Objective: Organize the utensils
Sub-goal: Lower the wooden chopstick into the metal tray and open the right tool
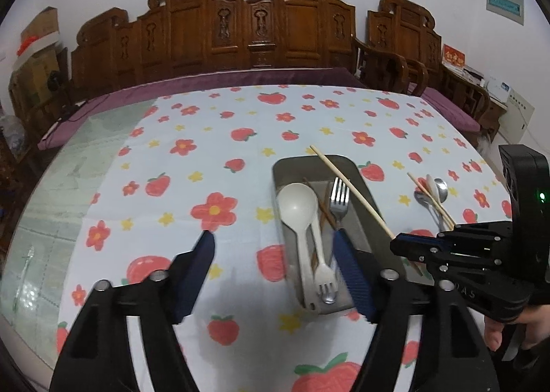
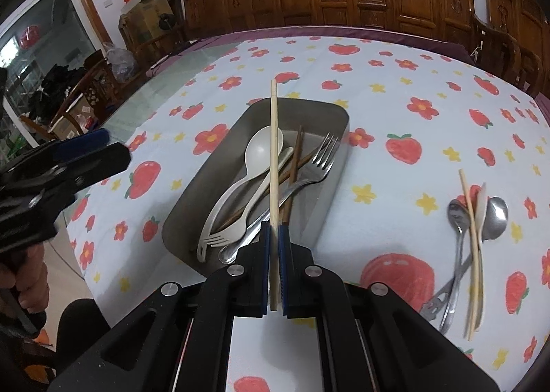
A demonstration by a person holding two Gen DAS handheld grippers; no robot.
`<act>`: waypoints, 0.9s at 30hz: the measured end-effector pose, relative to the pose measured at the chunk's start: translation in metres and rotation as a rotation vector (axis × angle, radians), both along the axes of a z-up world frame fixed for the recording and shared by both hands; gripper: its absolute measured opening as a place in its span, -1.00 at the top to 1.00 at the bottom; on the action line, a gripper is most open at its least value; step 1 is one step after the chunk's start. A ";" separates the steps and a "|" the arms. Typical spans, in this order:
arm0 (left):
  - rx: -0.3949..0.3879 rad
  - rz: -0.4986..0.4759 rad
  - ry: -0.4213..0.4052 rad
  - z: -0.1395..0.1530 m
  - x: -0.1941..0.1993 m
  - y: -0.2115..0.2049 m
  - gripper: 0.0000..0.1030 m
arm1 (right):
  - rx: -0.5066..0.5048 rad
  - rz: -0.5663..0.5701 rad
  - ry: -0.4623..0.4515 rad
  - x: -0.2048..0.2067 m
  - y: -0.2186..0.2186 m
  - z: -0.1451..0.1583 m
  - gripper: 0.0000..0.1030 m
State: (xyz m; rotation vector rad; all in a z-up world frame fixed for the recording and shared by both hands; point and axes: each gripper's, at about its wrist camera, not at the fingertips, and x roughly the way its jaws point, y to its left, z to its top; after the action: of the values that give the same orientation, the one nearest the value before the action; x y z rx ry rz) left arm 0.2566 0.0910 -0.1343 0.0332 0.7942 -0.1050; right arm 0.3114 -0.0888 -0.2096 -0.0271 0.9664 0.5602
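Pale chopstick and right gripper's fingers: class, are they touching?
Touching. The right wrist view shows the right gripper shut, both blue fingers pressed against the pale chopstick above the metal tray.

A grey metal tray [image 2: 323, 117] sits mid-table, holding a cream spoon [image 2: 261, 148], a cream fork [image 2: 237, 220], a steel fork [image 2: 309, 165] and dark brown chopsticks [image 2: 297, 151]. One pale chopstick [image 2: 274, 151] slants above it. To the right lie two steel spoons [image 2: 495, 216], a white spoon [image 2: 481, 203] and another pale chopstick [image 2: 472, 237].

I see tray [image 2: 330, 117] mid-desk [image 2: 395, 89] | spoon [image 2: 261, 148], forks [image 2: 319, 154] in tray | loose spoons [image 2: 495, 216], chopstick [image 2: 472, 237] right of tray
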 end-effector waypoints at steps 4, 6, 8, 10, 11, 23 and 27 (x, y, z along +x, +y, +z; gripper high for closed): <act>-0.001 0.013 -0.002 -0.003 -0.004 0.010 -0.61 | -0.019 -0.004 0.009 0.003 0.009 -0.005 0.88; -0.006 0.016 -0.001 -0.003 -0.005 0.014 -0.63 | -0.031 -0.006 0.018 0.004 0.013 -0.008 0.88; -0.012 0.022 0.001 -0.003 -0.007 0.018 -0.71 | -0.045 -0.010 0.022 0.006 0.017 -0.011 0.88; -0.013 0.026 -0.001 -0.003 -0.008 0.021 -0.73 | -0.051 -0.017 0.029 0.008 0.019 -0.013 0.88; -0.014 0.028 -0.001 -0.003 -0.008 0.023 -0.75 | -0.050 -0.019 0.032 0.009 0.020 -0.014 0.88; -0.022 0.036 -0.010 0.000 -0.012 0.029 -0.75 | -0.019 -0.058 0.079 0.021 0.030 -0.021 0.88; -0.019 0.036 -0.010 0.002 -0.013 0.028 -0.75 | -0.008 -0.044 0.073 0.019 0.033 -0.022 0.85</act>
State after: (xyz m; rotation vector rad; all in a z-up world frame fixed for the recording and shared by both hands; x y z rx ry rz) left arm 0.2436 0.1189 -0.1326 0.0009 0.7831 -0.0781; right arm 0.3305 -0.0560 -0.2311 0.0075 1.0381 0.5200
